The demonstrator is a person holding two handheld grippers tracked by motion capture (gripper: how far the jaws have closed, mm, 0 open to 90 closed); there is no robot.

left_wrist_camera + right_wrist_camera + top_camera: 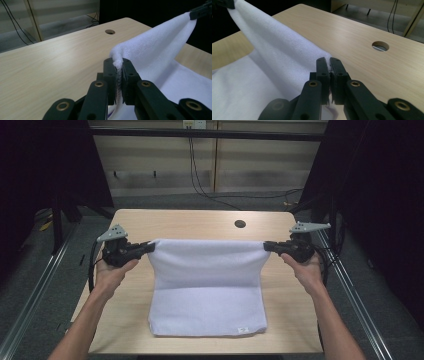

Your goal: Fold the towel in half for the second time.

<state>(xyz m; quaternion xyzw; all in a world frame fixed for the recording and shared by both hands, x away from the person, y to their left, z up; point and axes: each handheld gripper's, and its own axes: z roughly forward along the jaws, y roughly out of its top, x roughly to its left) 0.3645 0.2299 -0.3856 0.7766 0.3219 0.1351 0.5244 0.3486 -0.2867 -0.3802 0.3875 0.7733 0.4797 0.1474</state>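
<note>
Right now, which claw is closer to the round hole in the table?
Right. The right claw grips the towel corner just right of and nearer than the hole. The left claw grips the opposite corner, far across the table to the hole's left.

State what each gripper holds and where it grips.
Both hold the white towel: the left gripper pinches its far left corner, the right gripper its far right corner, lifted off the table.
</note>
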